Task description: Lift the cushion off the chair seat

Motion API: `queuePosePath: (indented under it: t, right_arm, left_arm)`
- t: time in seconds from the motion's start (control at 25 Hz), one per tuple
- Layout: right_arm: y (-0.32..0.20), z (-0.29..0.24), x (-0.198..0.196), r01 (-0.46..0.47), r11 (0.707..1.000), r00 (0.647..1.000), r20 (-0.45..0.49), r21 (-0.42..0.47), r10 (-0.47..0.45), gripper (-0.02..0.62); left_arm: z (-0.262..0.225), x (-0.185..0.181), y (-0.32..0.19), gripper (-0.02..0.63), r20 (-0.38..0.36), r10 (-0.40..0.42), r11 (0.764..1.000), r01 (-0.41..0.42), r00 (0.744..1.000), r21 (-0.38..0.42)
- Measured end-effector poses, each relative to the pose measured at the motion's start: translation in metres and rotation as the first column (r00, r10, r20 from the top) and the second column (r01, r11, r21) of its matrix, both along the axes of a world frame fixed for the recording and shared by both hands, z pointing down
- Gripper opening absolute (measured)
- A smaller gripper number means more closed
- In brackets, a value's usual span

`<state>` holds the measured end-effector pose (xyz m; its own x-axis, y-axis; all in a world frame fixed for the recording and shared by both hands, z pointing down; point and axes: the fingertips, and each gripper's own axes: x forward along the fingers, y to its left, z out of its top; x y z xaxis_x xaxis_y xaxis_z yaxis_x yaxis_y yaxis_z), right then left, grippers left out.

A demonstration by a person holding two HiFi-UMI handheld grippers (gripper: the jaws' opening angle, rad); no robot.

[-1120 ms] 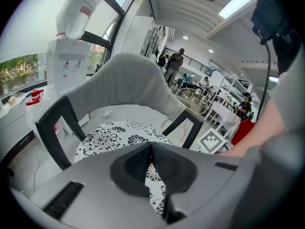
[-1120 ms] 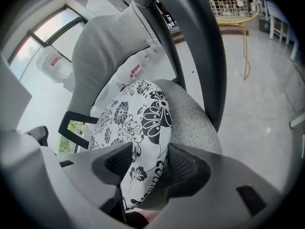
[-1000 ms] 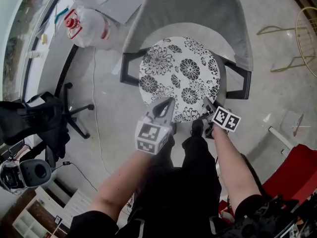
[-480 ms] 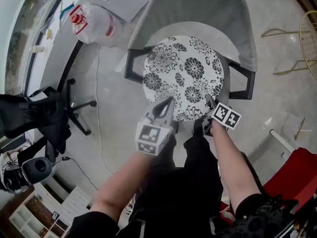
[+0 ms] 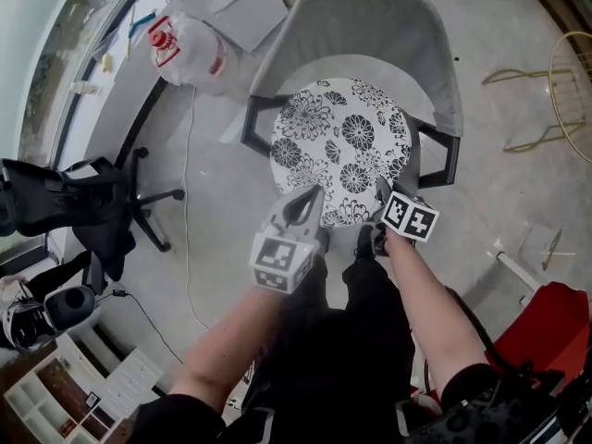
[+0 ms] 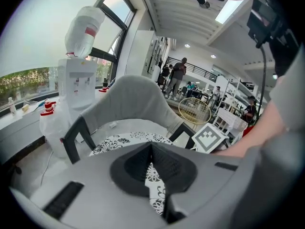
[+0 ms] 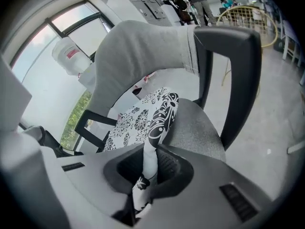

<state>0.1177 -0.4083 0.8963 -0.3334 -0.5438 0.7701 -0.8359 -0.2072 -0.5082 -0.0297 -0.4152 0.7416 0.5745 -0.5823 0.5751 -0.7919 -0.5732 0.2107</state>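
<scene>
The cushion [image 5: 342,146], flowered black and white, is sitting on the grey chair [image 5: 370,26] with its near edge coming up. The left gripper [image 5: 312,195] is pinching that edge in its jaws. The right gripper [image 5: 380,189] has just been closing its jaws and is clamping a fold. Black armrests [image 5: 260,126] are flanking the cushion. A water jug [image 5: 190,49] is lying on the floor nearby, contents unclear.

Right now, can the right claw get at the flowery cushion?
Yes, it seems: the right claw has just been closing on the cushion's near edge, now pinched between its jaws. Nothing blocks it.
</scene>
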Motion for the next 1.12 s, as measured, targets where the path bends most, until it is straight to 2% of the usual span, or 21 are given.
queuePosePath:
  t: [0.32, 0.56, 0.76, 1.12]
  right_arm:
    - [-0.016, -0.058, -0.009, 0.129, 0.985, 0.988, -0.098, 0.11, -0.119, 0.032]
    - [-0.017, -0.099, -0.01, 0.219, 0.964, 0.967, -0.166, 0.149, -0.194, 0.031]
    - [-0.016, -0.143, -0.018, 0.4, 0.894, 0.894, -0.3, 0.2, -0.333, 0.031]
    - [-0.005, -0.201, -0.016, 0.529, 0.8, 0.825, -0.393, 0.282, -0.407, 0.031]
  left_arm:
    - [-0.039, -0.011, 0.017, 0.008, 0.001, -0.048, 0.998, 0.048, 0.999, 0.048]
    - [-0.078, -0.025, 0.027, 0.008, -0.005, -0.139, 0.986, 0.139, 0.99, 0.092]
    - [-0.106, -0.024, 0.043, 0.008, -0.049, -0.167, 0.976, 0.172, 0.985, 0.129]
    - [-0.15, -0.021, 0.064, 0.008, -0.058, -0.257, 0.95, 0.263, 0.965, 0.17]
